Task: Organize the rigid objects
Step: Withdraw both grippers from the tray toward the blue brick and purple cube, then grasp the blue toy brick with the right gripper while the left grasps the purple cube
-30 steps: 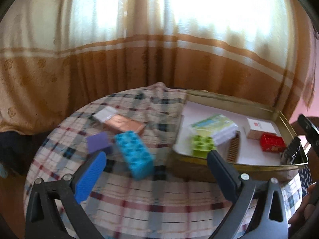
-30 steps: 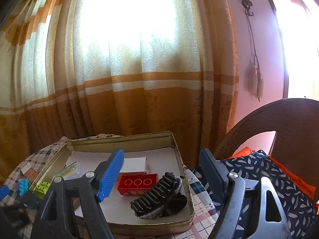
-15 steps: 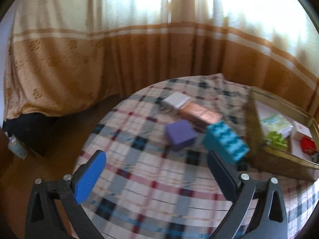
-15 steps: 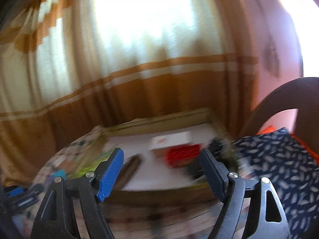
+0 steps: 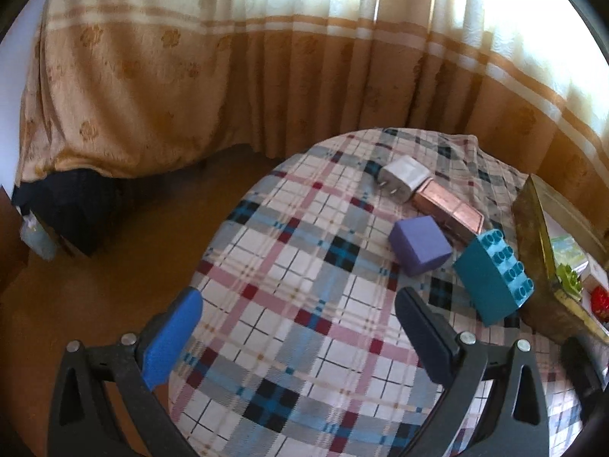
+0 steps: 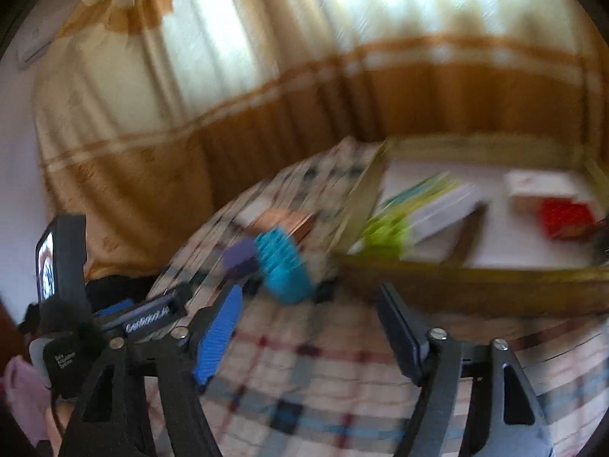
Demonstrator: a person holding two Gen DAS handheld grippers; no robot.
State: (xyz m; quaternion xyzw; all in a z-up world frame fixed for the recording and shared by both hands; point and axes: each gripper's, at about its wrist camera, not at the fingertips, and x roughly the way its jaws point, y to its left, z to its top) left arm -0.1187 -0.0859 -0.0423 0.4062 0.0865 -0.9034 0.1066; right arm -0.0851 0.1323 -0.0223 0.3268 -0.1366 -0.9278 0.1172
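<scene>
On the plaid cloth lie a white charger plug [image 5: 404, 182], a copper-coloured box [image 5: 449, 213], a purple cube [image 5: 419, 244] and a teal building block [image 5: 495, 275], all beside a gold metal tray [image 5: 533, 224]. My left gripper [image 5: 297, 333] hangs open over bare cloth, left of and nearer than these, with nothing between its fingers. In the blurred right wrist view the teal block [image 6: 283, 266] and purple cube [image 6: 240, 257] sit just beyond my right gripper [image 6: 310, 321], whose jaws are closing with nothing between them. The tray [image 6: 456, 278] holds a green block [image 6: 384, 234], a white-green box [image 6: 434, 205], a red block [image 6: 567, 217] and a white box [image 6: 540, 186].
Curtains hang behind the round table. The table's left edge drops to a brown floor [image 5: 114, 259]. The left gripper's body with a small screen [image 6: 57, 262] shows at the left of the right wrist view. A dark object [image 5: 586, 365] sits at the tray's near corner.
Both views swung left. The left gripper moved away from the tray to the table's left part. The right gripper came from above the tray toward the teal block, and its jaws narrowed.
</scene>
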